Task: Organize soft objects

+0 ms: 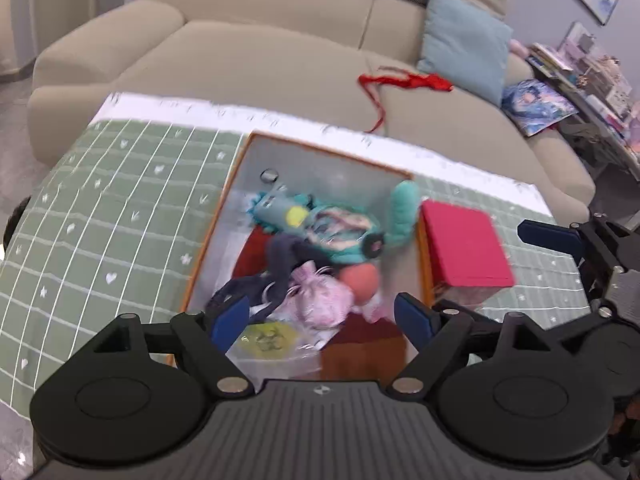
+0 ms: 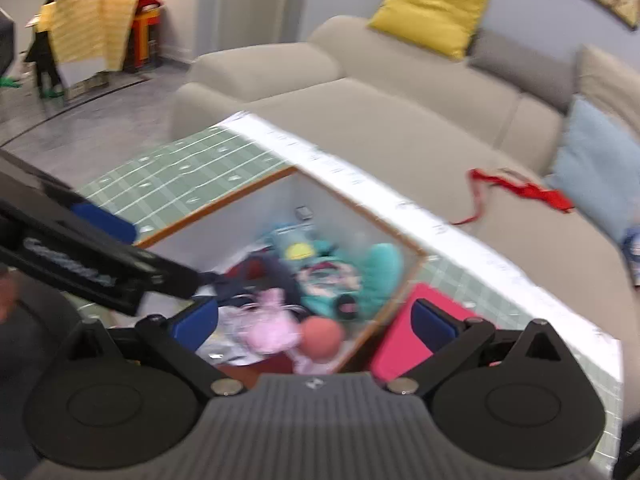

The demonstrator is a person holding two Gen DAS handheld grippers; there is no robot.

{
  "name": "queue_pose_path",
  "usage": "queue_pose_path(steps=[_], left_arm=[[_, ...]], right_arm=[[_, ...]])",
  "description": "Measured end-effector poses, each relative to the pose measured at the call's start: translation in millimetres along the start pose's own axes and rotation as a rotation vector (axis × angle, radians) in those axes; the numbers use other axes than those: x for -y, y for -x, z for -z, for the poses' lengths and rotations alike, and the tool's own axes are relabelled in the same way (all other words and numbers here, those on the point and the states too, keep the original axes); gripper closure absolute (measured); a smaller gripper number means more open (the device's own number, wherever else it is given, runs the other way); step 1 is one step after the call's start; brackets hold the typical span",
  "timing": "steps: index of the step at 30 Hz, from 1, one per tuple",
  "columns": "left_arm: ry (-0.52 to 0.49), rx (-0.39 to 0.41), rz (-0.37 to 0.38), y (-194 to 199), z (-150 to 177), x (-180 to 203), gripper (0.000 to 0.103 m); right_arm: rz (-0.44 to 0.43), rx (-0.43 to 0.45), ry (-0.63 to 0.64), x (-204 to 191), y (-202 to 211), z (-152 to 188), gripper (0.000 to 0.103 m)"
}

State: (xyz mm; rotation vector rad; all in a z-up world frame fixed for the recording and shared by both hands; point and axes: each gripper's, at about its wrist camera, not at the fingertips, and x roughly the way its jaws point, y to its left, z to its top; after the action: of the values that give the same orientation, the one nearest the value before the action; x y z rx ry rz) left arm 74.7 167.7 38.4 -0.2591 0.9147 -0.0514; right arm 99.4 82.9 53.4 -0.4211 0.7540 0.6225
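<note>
An open box with a wooden rim (image 1: 320, 148) (image 2: 224, 196) sits on a green checked tablecloth (image 1: 100, 208) (image 2: 192, 168). Inside lie a teal plush (image 1: 402, 208) (image 2: 380, 268), a pink plush (image 1: 320, 300) (image 2: 268, 328), a salmon ball (image 1: 360, 280) (image 2: 320, 334), dark cloth (image 1: 280, 260) and a yellow packet (image 1: 268, 338). My left gripper (image 1: 322, 316) is open and empty above the box's near end. My right gripper (image 2: 316, 322) is open and empty above the box's near right corner. It shows at the right edge of the left wrist view (image 1: 552, 236).
A red box (image 1: 464, 248) (image 2: 404, 336) stands right of the open box. A beige sofa (image 1: 260, 60) (image 2: 380, 120) behind holds a red ribbon (image 1: 404, 80) (image 2: 520, 190), a light blue cushion (image 1: 464, 44) (image 2: 596, 164) and a yellow cushion (image 2: 432, 8). Cluttered shelves (image 1: 592, 92) stand at the right.
</note>
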Motion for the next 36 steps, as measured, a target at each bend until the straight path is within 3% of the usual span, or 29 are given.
queue_pose_path(steps=[6, 11, 15, 19, 24, 32, 36], left_arm=[[-0.131, 0.18, -0.066, 21.4, 10.0, 43.1, 0.007], [-0.168, 0.301, -0.052, 22.4, 26.0, 66.3, 0.007], [-0.184, 0.402, -0.048, 23.2, 43.9, 82.0, 0.007], [-0.193, 0.386, -0.093, 14.9, 56.3, 92.3, 0.007], [-0.156, 0.358, -0.056, 1.6, 73.2, 87.0, 0.009], [-0.156, 0.442, -0.089, -1.0, 90.7, 84.4, 0.011], [-0.121, 0.422, -0.088, -6.6, 88.8, 81.2, 0.011]], right_arm=[[0.13, 0.068, -0.066, 22.7, 30.5, 14.5, 0.003], [0.273, 0.171, -0.175, 47.3, 60.7, 39.4, 0.003], [0.338, 0.201, -0.218, 59.9, 74.7, 60.4, 0.003], [0.366, 0.237, -0.268, 69.7, 88.0, 86.1, 0.003], [0.428, 0.238, -0.33, 69.8, 98.4, 117.1, 0.003], [0.454, 0.216, -0.448, 68.2, 100.8, 166.6, 0.003], [0.491, 0.232, -0.437, 70.9, 94.9, 177.2, 0.003]])
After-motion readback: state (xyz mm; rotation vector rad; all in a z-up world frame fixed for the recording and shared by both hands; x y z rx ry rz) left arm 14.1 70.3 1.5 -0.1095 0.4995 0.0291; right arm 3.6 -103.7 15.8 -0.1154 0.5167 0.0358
